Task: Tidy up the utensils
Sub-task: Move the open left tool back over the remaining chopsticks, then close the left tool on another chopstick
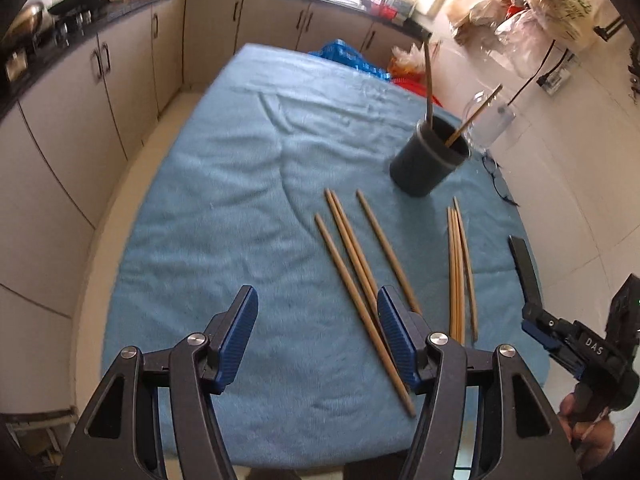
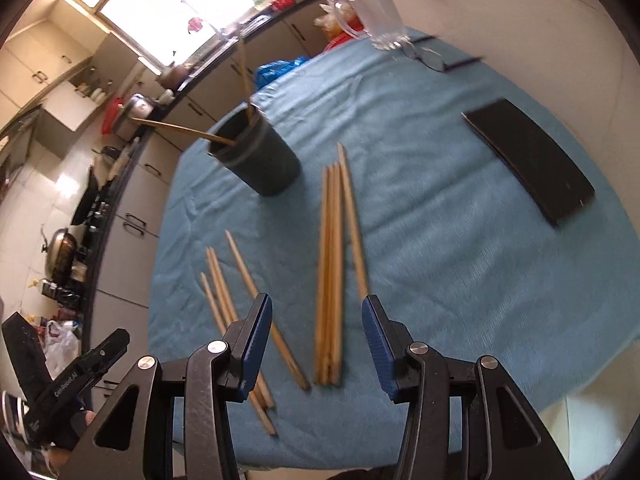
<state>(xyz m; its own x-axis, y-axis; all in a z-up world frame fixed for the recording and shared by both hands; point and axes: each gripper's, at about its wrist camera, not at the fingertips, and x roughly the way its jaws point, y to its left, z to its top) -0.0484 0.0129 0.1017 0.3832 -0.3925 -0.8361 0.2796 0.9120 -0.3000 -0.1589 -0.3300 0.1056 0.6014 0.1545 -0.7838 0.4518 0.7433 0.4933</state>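
Both tongs, left and right, hang spread over loose chopsticks near the dark holder. Only the right view shows a black case at the surface's right edge.

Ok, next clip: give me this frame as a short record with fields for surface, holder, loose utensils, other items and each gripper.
surface: blue towel over the table
holder: dark cup, upright, two sticks already leaning in it
loose utensils: four chopsticks spread apart; a second group of four lying nearly parallel
other items: glass mug, eyeglasses, black flat case
left gripper: open, empty
right gripper: open, empty, above the second group
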